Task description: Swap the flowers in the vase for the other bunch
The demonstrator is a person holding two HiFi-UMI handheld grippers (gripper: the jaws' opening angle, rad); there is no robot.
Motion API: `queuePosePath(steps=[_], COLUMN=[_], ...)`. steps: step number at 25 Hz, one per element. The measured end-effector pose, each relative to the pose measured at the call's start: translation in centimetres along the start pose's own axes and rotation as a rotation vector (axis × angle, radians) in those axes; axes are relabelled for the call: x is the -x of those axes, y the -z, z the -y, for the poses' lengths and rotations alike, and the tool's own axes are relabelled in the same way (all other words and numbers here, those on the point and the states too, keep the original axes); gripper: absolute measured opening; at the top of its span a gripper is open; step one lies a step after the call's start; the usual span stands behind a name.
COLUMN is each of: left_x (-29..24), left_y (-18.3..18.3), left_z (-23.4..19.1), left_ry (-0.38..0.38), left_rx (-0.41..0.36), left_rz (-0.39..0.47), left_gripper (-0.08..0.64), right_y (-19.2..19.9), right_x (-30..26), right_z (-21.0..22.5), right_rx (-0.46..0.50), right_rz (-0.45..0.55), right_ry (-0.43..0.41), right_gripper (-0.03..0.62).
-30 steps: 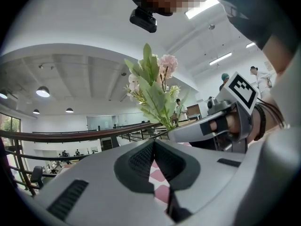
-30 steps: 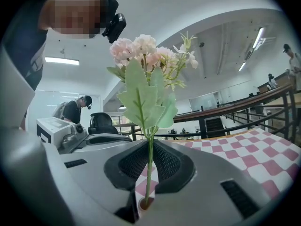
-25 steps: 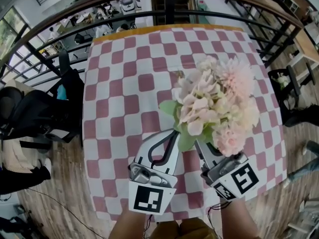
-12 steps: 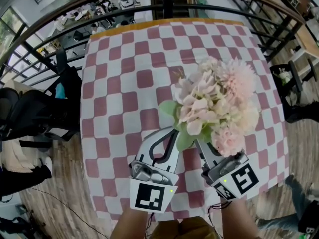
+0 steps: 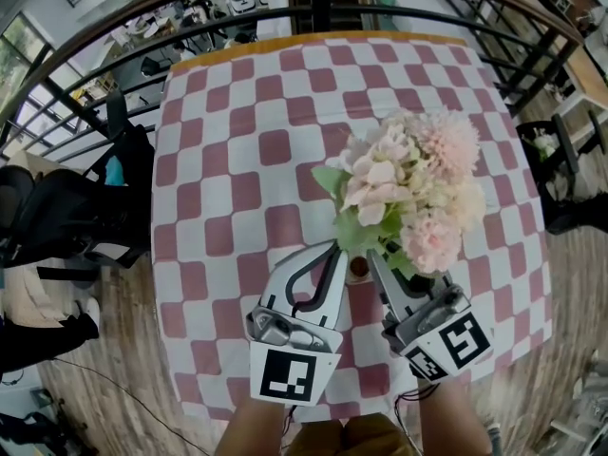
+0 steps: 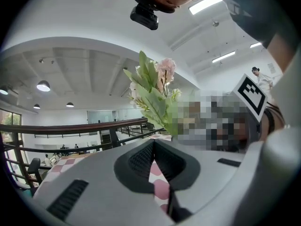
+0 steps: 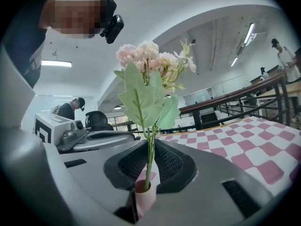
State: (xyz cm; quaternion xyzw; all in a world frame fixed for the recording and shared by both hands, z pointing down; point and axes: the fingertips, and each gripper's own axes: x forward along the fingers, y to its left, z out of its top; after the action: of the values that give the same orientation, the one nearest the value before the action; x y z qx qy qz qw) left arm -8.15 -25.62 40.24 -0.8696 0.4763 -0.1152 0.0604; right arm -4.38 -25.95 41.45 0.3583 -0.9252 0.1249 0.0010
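Observation:
A bunch of pale pink and cream flowers with green leaves stands upright over the checked table. My right gripper is shut on its thin green stems. The stem ends reach into the mouth of a small pink vase directly under the jaws, also seen in the right gripper view as a vase. My left gripper hovers just left of the vase, shut and empty, with its tips touching. The left gripper view shows the flowers off to its right. No other bunch is in view.
A dark curved railing runs behind the table's far edge. Black bags and a chair sit on the floor to the left. A person stands in the background of the right gripper view. The pink-and-white cloth holds nothing else.
My right gripper has sunk a little with the bunch, and the blooms sit lower over the table. The vase mouth now shows beneath the leaves. The left gripper has stayed put.

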Motion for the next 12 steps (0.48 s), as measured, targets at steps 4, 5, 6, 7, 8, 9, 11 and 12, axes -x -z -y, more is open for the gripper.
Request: queuePosePath(steps=[4,5,6,7,8,9,11,12], left_x=[-0.13,-0.15,-0.17,-0.19,-0.21,-0.24,-0.34,-0.41], left_y=[0.15,0.22,0.29,0.35,0.41,0.45,0.52,0.54], left_z=[0.13,0.16,0.17,0.18,0.18,0.20,0.24,0.26], left_ry=[0.000,0.000,-0.001,-0.002,-0.003,-0.004,-0.005,-0.005], left_rx=[0.000,0.002,0.002,0.002,0.003,0.004,0.007,0.007], left_rz=[-0.004,-0.006,-0.007,-0.009,-0.010,-0.011,-0.013,-0.013], left_gripper=[0.008,0.008,0.008,0.008,0.008,0.008,0.008,0.008], right_y=[0.31,0.40,0.50,0.59,0.67,0.75,0.94,1.02], right_x=[-0.01,0.00,0.00,-0.01,-0.02,-0.02,-0.03,-0.04], right_z=[-0.03,-0.07,-0.07,-0.05,-0.03,-0.02,-0.01,0.01], right_rx=[0.007,0.008,0.007,0.005,0.004,0.002,0.004,0.006], right_rz=[-0.011,-0.013,-0.015,-0.016,-0.016,-0.017,-0.023,-0.025], right_ry=[-0.007,-0.007,-0.005,-0.003,-0.002,-0.003,-0.010,-0.013], right_gripper=[0.049,0.049,0.049,0.049,0.049,0.049,0.049,0.049])
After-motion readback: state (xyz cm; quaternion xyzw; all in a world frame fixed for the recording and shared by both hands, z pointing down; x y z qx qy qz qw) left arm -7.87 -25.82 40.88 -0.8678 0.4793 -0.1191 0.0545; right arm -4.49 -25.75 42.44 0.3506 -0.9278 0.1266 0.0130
